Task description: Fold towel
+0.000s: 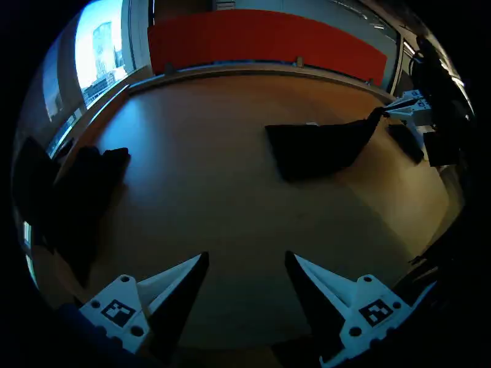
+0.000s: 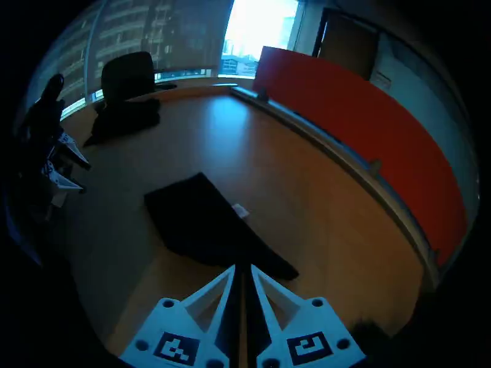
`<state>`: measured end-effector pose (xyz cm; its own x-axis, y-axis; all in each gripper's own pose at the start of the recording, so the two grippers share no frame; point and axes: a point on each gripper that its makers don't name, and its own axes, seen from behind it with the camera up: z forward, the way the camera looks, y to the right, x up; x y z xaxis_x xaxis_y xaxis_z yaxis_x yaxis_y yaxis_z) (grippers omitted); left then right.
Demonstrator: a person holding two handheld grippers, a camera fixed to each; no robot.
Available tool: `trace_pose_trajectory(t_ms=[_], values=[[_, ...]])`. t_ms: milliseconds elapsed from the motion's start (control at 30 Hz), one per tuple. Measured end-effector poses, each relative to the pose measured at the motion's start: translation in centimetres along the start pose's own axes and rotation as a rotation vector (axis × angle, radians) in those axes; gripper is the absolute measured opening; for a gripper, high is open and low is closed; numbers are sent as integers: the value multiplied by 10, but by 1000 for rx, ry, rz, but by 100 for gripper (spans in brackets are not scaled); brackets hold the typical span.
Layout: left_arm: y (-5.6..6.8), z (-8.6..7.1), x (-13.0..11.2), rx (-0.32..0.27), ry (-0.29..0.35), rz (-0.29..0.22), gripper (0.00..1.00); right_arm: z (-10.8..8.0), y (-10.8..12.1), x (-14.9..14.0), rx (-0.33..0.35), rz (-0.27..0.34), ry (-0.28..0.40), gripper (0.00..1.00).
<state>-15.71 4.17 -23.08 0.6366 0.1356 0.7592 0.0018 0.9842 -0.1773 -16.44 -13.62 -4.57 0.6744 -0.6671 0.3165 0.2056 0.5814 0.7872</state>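
The left gripper was seen at the bottom of the left gripper view with its two fingers spread wide apart and nothing held between them, only the bare wooden table being visible in the gap. The dark towel was laid on the table right of centre in that view, mostly flat, with its far right corner drawn up into a point. That point was met at the upper right by the right gripper, behind which a dark, unclear figure was visible. In the right gripper view the same gripper's fingers were seen at the bottom centre, brought together so that only a narrow slit was left between them. The near corner of the towel was run into that slit and appeared to be pinched there, while the rest of the cloth was spread out toward the centre left of the frame. A small white tag was seen on the towel's right edge. The far edge of the table was lined by a red partition. A dark chair was placed at the upper left, with a dark bundle on the table just in front of it and bright windows behind.
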Motion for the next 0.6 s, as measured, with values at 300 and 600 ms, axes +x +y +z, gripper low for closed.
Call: trace_pose_trajectory(t_ms=[300,600], values=[[1,-2,0,-4,7,-6,92,4,-3,12,13,-42,2,3],[-3,-6,-2,7,15,-11,92,23,-15,38,61,-108,15,3]])
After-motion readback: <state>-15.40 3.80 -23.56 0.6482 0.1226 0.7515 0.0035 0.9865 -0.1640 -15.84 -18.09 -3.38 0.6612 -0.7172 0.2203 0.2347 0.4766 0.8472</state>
